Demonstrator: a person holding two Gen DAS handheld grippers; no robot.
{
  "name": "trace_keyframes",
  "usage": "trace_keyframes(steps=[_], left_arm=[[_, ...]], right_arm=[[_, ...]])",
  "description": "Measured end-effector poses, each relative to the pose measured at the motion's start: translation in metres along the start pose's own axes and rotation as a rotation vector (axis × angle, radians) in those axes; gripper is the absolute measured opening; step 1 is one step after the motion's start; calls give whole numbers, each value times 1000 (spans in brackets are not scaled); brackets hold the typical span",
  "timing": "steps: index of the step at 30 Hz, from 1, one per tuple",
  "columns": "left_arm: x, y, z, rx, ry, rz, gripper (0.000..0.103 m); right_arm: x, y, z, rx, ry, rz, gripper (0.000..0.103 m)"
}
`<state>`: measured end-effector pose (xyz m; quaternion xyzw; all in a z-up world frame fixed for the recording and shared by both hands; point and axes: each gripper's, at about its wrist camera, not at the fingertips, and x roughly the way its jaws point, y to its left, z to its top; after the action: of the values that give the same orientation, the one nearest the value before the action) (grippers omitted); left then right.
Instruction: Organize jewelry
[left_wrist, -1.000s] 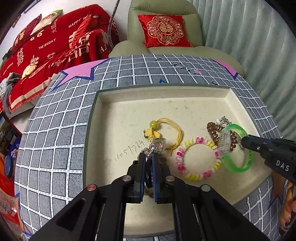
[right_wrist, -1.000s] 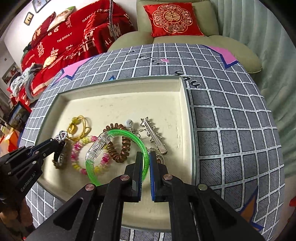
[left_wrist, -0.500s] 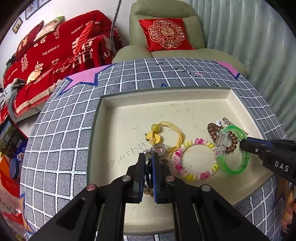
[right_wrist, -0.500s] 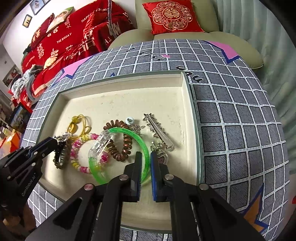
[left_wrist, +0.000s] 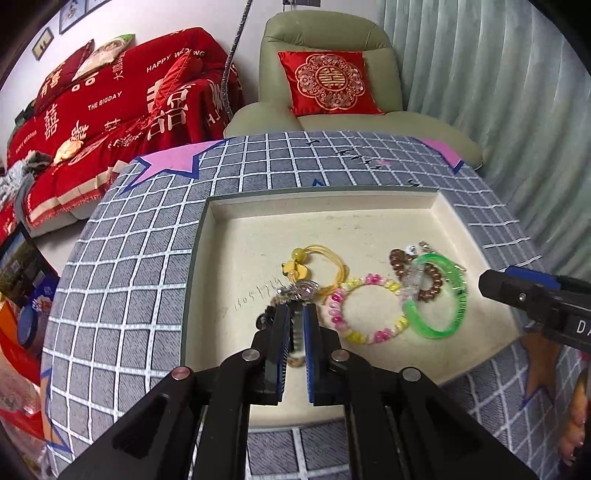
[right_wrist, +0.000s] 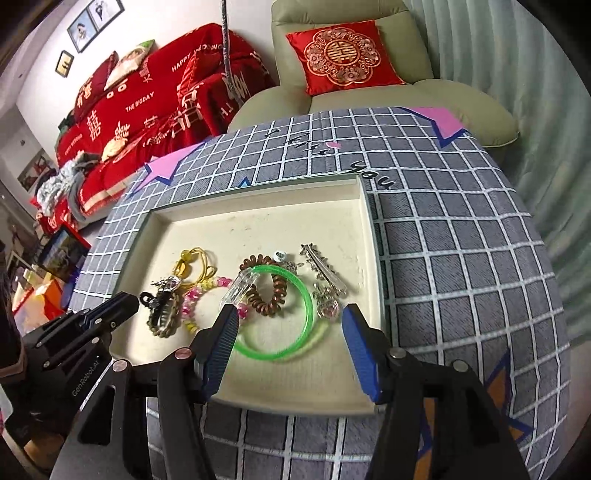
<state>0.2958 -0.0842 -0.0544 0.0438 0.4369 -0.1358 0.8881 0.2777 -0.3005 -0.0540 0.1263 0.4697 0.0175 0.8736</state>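
Note:
A cream tray (left_wrist: 258, 236) (right_wrist: 258, 221) holds the jewelry. My left gripper (left_wrist: 294, 314) is shut on a dark hair claw with a braided bracelet (right_wrist: 162, 314) at the tray's front left. My right gripper (right_wrist: 290, 328) is open above the tray's front edge, and the green bangle (right_wrist: 306, 306) (left_wrist: 458, 295) lies free between its fingers. A pink and yellow bead bracelet (left_wrist: 369, 306), a yellow cord charm (left_wrist: 321, 258), a brown coil hair tie (right_wrist: 273, 291), a silver hair clip (right_wrist: 325, 269) and a small heart pendant (right_wrist: 328, 306) lie in the tray.
The tray sits on a round table under a grey checked cloth (right_wrist: 461, 258). A green armchair with a red cushion (left_wrist: 328, 81) stands behind it. A sofa with red covers (left_wrist: 110, 110) is at the back left.
My right gripper has opened and let go of the green bangle, which now lies in the tray. Both grippers have drawn back a little. The left one has stayed shut.

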Motion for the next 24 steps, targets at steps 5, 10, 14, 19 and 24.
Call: trace_keyframes(steps=[5,10,14,19,24], left_arm=[[-10,0,-8,-8,10,-16,16],[-17,3,-20,-37,31,-38,16],[-24,8,-29,-57,32,-31,16],[-34,13,-40,-78,28,-21,17],[-44,17,-48,-97,23,13,103]], right_arm=[[-17,-3,-10,10,-13,2,68],[-27,-1,-21,5,-11,0,68],[-32,0,-30,4,-6,-3,69],[-40,5,-41,-10,-11,-12,74],[-47,12,-53,-21,-16,-18,79]])
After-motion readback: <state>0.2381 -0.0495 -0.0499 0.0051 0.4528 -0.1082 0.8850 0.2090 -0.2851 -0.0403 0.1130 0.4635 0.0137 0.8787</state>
